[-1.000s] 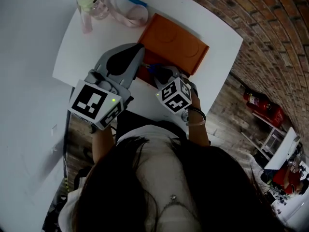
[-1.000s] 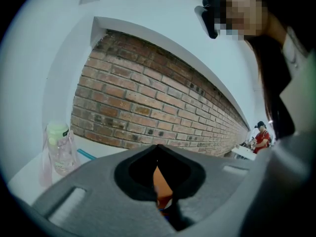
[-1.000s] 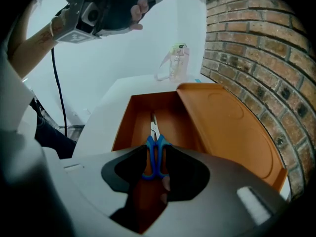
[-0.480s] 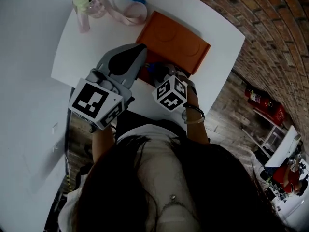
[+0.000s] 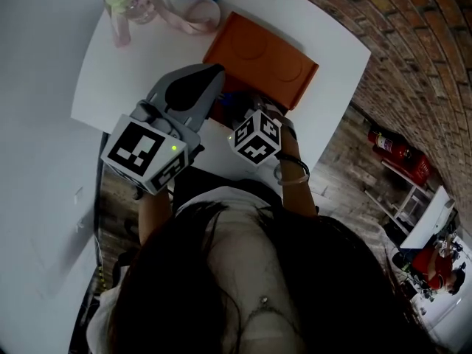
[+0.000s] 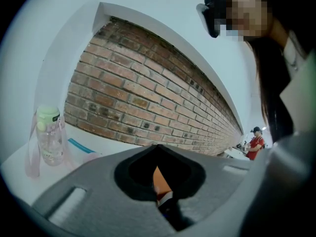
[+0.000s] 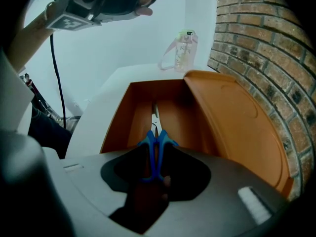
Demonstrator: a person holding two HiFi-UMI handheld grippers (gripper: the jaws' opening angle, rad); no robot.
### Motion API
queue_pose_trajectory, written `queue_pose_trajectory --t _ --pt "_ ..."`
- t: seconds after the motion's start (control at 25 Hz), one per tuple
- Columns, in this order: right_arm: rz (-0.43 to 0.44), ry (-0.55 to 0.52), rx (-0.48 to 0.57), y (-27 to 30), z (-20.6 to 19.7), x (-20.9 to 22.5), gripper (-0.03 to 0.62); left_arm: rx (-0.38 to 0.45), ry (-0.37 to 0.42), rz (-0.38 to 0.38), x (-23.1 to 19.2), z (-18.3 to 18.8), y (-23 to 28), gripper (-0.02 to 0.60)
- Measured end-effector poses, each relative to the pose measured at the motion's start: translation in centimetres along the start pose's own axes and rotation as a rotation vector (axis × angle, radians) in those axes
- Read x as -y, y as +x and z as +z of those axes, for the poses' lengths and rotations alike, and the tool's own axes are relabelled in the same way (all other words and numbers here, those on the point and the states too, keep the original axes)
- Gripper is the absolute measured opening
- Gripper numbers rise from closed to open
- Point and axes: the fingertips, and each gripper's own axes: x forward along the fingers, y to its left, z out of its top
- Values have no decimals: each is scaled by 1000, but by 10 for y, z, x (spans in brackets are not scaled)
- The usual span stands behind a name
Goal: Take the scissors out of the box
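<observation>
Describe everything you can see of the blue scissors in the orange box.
The scissors have bright blue, plastic-looking handles and slim silvery metal blades. The blades are closed and point away along the open orange box towards its far wall. The handle loops are pressed together and sit between the jaws of the right tool, which look closed on them. Whether the blade tips touch the box floor I cannot tell.

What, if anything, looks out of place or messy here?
Nothing stands out. The orange box sits open on the table, the scissors lie straight inside with the right gripper on their blue handles, and the bottle stands upright.
</observation>
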Motion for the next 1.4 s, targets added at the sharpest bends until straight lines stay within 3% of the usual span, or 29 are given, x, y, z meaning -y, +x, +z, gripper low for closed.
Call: queue_pose_trajectory --t 0.6,1.4 --pt "-20 10 -1 0 -1 1 98 18 23 -21 6 6 -5 0" --pt "-91 56 40 -25 7 -3 96 49 74 54 0 25 -47 0"
